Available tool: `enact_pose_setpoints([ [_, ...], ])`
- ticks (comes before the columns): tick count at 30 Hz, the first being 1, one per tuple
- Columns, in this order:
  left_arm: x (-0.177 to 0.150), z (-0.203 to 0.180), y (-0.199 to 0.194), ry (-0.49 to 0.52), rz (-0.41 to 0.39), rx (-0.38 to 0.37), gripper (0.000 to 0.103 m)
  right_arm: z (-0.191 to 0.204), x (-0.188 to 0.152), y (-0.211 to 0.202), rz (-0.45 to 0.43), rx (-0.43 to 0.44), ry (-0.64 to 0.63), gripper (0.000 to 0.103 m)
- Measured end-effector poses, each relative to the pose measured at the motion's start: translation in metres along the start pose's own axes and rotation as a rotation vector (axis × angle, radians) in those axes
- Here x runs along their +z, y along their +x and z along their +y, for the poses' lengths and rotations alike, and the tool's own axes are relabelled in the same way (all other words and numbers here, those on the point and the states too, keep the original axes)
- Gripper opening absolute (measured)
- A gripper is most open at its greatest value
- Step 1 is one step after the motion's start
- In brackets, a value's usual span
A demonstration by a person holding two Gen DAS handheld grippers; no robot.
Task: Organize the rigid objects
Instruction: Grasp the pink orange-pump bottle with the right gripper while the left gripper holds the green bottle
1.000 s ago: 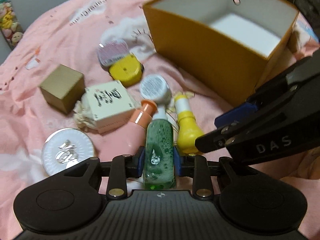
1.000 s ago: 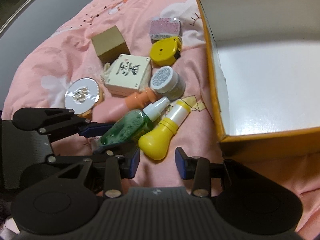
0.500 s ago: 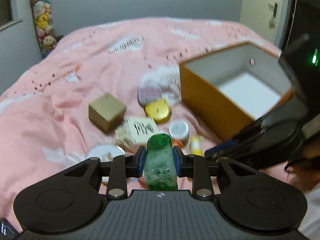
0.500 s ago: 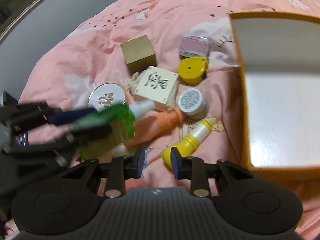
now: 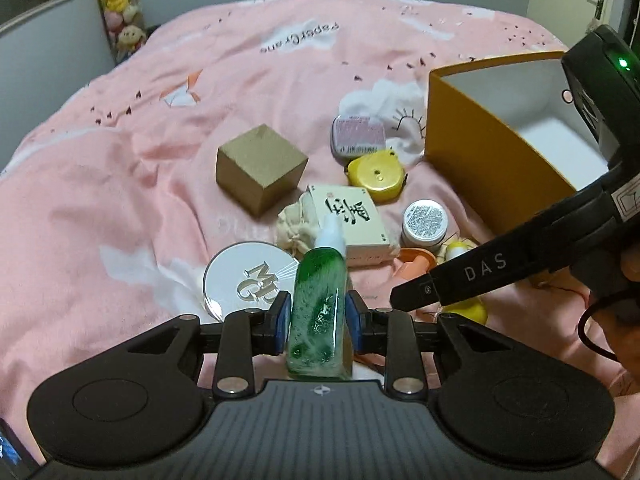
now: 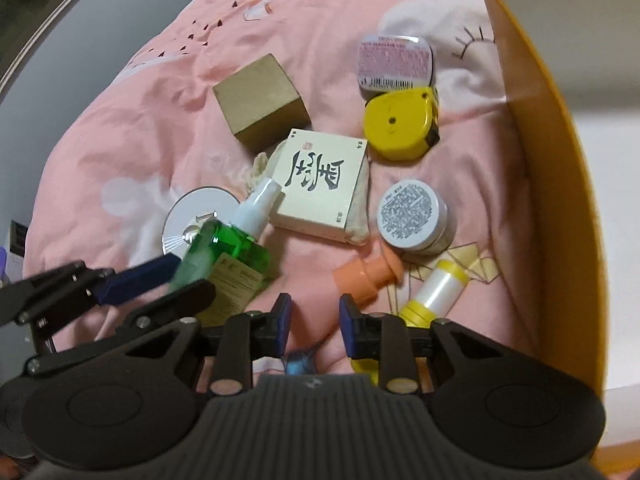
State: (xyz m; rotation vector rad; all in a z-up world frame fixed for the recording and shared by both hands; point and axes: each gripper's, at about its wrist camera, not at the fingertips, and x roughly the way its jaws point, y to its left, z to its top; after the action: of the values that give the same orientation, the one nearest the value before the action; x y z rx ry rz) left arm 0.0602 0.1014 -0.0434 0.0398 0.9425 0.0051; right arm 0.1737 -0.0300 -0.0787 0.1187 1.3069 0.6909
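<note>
Pink bedding (image 5: 160, 184) is carrying scattered items while the left tongs (image 5: 318, 318) are gripping the green spray bottle (image 5: 320, 296) above it; the right tongs (image 6: 314, 322) are clenched, grasping nothing, beside the orange box (image 6: 548, 168).

We look down past our right gripper (image 6: 314, 326), its blue pads drawn close with only pink bedding (image 6: 120, 136) between them; at the left our left gripper (image 6: 168, 280) clamps the green spray bottle (image 6: 230, 254), white cap tilted toward the cream calligraphy box (image 6: 324, 184). Beyond lie the brown cube box (image 6: 262, 100), yellow tape measure (image 6: 398, 126), pink tin (image 6: 396, 62), white jar (image 6: 414, 216), orange bottle (image 6: 366, 276), yellow bottle (image 6: 434, 296) and silver disc (image 6: 192, 216); the orange box (image 6: 548, 184) fills the right edge.
</note>
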Motion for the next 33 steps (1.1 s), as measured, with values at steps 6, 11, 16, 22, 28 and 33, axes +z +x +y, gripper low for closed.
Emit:
enact_pose_setpoints([
  [6, 0.004, 0.003, 0.017, 0.0, 0.072, -0.034, 0.048, -0.012, 0.005, 0.015, 0.027, 0.012, 0.082, 0.049],
  [11, 0.007, 0.01, 0.035, -0.018, 0.129, -0.074, 0.067, -0.028, 0.008, 0.029, 0.038, 0.049, 0.179, 0.052],
  [16, 0.005, 0.002, 0.037, 0.052, 0.136, -0.073, 0.068, -0.024, 0.009, 0.035, 0.02, 0.043, 0.162, 0.053],
  [22, 0.004, 0.011, 0.019, -0.019, 0.081, -0.097, 0.04, -0.023, 0.005, 0.02, -0.025, 0.05, 0.137, 0.04],
  [28, 0.003, 0.004, 0.015, -0.053, 0.097, -0.148, 0.036, 0.001, 0.001, 0.0, -0.07, 0.078, -0.024, 0.0],
  [33, 0.0, -0.002, 0.018, -0.01, 0.095, -0.072, 0.042, 0.0, 0.001, 0.003, -0.072, 0.041, -0.001, 0.017],
])
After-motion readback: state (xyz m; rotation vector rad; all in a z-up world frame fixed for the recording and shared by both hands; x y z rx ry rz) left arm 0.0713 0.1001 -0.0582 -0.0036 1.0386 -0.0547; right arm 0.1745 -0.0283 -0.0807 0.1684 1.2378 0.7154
